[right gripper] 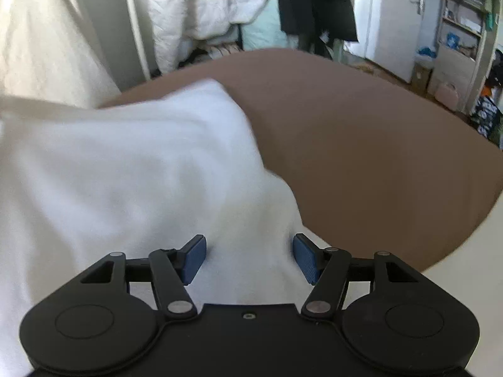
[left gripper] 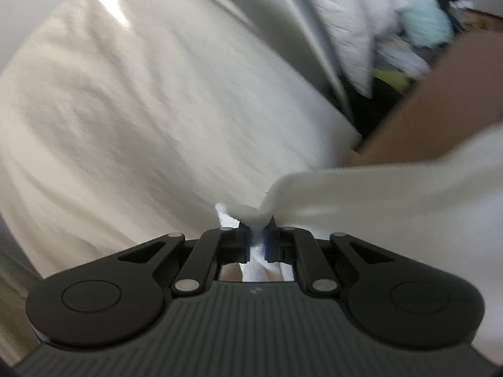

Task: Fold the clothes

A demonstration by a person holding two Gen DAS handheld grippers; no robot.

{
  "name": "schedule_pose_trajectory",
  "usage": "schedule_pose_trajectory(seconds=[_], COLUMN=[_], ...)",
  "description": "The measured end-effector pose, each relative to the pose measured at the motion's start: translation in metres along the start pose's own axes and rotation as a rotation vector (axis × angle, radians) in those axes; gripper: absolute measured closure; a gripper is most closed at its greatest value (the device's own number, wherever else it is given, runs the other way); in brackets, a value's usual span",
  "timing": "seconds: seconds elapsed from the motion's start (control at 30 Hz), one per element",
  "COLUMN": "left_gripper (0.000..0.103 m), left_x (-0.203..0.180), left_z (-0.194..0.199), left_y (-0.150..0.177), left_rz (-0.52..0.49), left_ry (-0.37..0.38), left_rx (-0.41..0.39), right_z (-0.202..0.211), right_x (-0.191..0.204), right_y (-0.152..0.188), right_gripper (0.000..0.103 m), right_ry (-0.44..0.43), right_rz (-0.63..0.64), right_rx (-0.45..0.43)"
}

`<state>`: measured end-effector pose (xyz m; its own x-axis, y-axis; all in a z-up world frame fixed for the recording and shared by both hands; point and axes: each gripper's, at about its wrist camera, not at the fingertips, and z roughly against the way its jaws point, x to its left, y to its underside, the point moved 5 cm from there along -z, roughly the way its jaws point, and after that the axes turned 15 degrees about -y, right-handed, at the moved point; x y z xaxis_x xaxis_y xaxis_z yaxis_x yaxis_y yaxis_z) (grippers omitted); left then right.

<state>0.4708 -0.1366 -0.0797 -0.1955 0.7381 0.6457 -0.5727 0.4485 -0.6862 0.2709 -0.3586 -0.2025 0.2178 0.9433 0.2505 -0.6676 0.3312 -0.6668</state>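
In the left wrist view, the left gripper (left gripper: 257, 238) is clamped on a bunched edge of the white cotton garment (left gripper: 361, 194), whose folded rim runs from the blue pads toward the right of the frame. Cream bedding (left gripper: 141, 110) fills the left and centre.

In the right wrist view, the right gripper (right gripper: 250, 256) stands wide apart over the white garment (right gripper: 125, 172), which lies between its pads without being pinched. The garment's curved edge crosses a smooth brown surface (right gripper: 377, 157) that lies bare at the right of the frame.
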Motion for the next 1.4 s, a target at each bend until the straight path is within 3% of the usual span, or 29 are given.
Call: schedule_pose_trajectory(seconds=[0.13,0.2,0.3,0.37,0.43,0.47,0.57,0.63,0.73,0.83,0.93,1.0,1.03,1.13,1.23,1.3,1.4], left_gripper=[0.096,0.095,0.085,0.085,0.085,0.080,0.072,0.068,0.060,0.059,0.049,0.041,0.039,0.039,0.039,0.038,0.030], left_x=[0.034,0.034,-0.006,-0.027,-0.026,-0.026,-0.003,0.013,0.025,0.003,-0.050,-0.094,-0.116,-0.171,-0.210,-0.227,-0.251], left_z=[-0.031,-0.054,-0.089,-0.104,-0.100,-0.097,-0.094,-0.084,-0.058,-0.018,0.032,0.060,0.070,0.086,0.096,0.095,0.087], left_y=[-0.017,-0.010,0.030,0.055,0.065,0.070,0.069,0.057,0.033,0.003,-0.026,-0.040,-0.044,-0.051,-0.065,-0.075,-0.078], left_rz=[0.077,0.086,-0.155,-0.293,-0.272,-0.262,-0.062,0.098,0.284,0.304,0.206,0.129,0.083,-0.010,-0.012,0.025,0.046], left_ry=[-0.078,-0.043,-0.033,-0.037,-0.027,-0.021,0.026,0.091,0.216,0.355,0.499,0.594,0.620,0.556,0.537,0.541,0.557], left_rx=[-0.015,0.035,0.174,0.237,0.197,0.177,0.253,0.263,0.255,0.212,0.160,0.188,0.222,0.345,0.321,0.312,0.361], right_z=[-0.007,-0.009,-0.013,-0.016,-0.016,-0.015,-0.012,-0.007,0.009,0.026,0.035,0.035,0.034,0.031,0.026,0.023,0.022], right_x=[-0.017,-0.023,-0.028,-0.030,-0.031,-0.032,-0.030,-0.031,-0.033,-0.043,-0.052,-0.056,-0.059,-0.067,-0.078,-0.088,-0.096], right_y=[0.004,0.003,0.003,0.004,0.004,0.004,0.001,-0.003,-0.013,-0.021,-0.023,-0.023,-0.022,-0.020,-0.017,-0.015,-0.015], right_gripper=[0.036,0.035,0.035,0.035,0.035,0.035,0.035,0.035,0.035,0.035,0.035,0.035,0.035,0.035,0.034,0.034,0.034], right_ry=[0.035,0.038,0.041,0.049,0.052,0.053,0.074,0.096,0.048,-0.111,-0.232,-0.235,-0.197,-0.083,0.003,-0.013,-0.072], right_rz=[-0.030,-0.055,-0.067,-0.051,-0.060,-0.067,-0.082,-0.106,-0.167,-0.271,-0.351,-0.368,-0.360,-0.336,-0.322,-0.351,-0.392], right_rx=[0.023,0.025,0.026,0.032,0.026,0.022,0.014,0.001,-0.076,-0.184,-0.242,-0.251,-0.243,-0.220,-0.183,-0.177,-0.185])
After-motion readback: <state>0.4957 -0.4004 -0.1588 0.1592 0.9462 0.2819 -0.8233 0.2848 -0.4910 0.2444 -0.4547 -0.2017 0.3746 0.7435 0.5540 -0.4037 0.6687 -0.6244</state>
